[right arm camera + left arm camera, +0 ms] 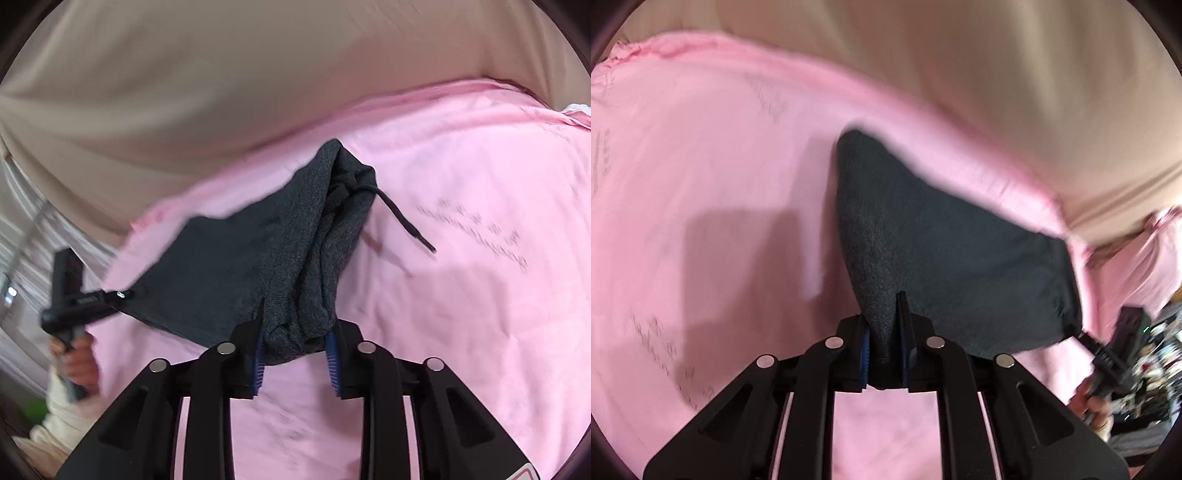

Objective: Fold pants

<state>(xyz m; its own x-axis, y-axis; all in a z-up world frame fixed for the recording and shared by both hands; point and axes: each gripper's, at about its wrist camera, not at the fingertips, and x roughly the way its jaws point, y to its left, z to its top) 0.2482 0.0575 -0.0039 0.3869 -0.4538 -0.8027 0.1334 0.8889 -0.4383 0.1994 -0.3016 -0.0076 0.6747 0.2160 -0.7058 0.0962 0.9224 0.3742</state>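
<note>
Pink bedsheet (701, 166) spreads below me; my dark grey pants (942, 240) hang bunched above it, unfolded. Left tongs (884, 332) and right tongs (295, 332) each clamp an end. Drawstring (406, 221) dangles toward two o'clock.

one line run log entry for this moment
step: fold pants | left tool: shut on grey pants | right tool: shut on waistband end, drawstring dangling | pants lifted over pink sheet
</note>
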